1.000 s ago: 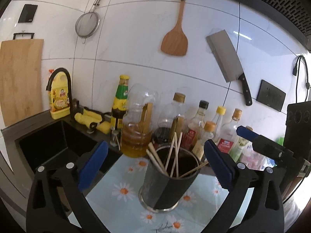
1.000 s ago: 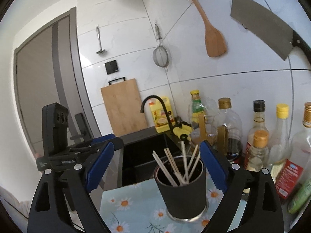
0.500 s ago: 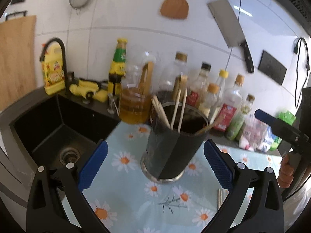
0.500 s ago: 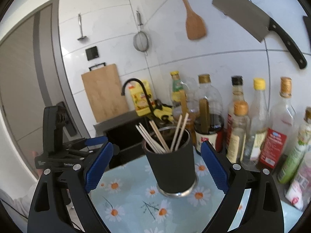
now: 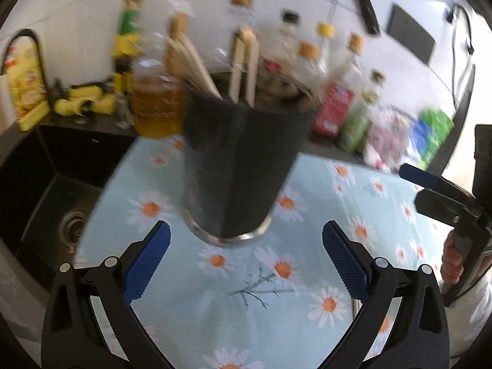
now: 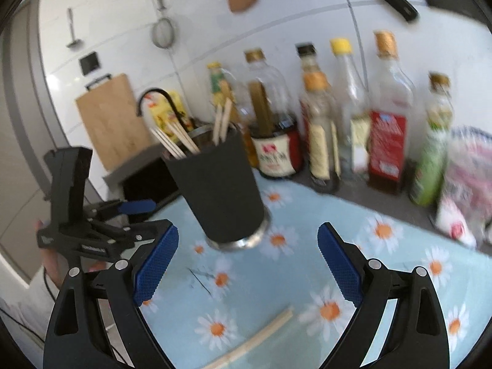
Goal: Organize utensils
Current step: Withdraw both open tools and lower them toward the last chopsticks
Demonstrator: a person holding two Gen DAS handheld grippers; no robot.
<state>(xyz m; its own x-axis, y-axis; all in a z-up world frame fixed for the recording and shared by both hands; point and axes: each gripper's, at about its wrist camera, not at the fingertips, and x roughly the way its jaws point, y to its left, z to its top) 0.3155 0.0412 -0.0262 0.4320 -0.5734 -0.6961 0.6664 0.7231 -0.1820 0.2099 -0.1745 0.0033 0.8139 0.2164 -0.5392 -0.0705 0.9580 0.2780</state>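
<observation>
Both my tools are spread wide w/ nothing in them: left tool (image 5: 246,258) faces the dark cylindrical utensil holder (image 5: 240,166), right tool (image 6: 247,258) hangs above the daisy-print cloth on the bench (image 6: 384,264). The holder stands upright on the cloth, pale wooden chopsticks (image 6: 178,141) inside. A loose pale chopstick pair (image 6: 261,338) lies near my right tool (frames blurry). Step, I reckon: pickup approach. Next: lower right tool, straddle the pair, pinch, then drop it in the holder.

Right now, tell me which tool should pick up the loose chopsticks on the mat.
Right. The loose chopsticks lie just ahead of the open right tool; the left tool faces the holder.
</observation>
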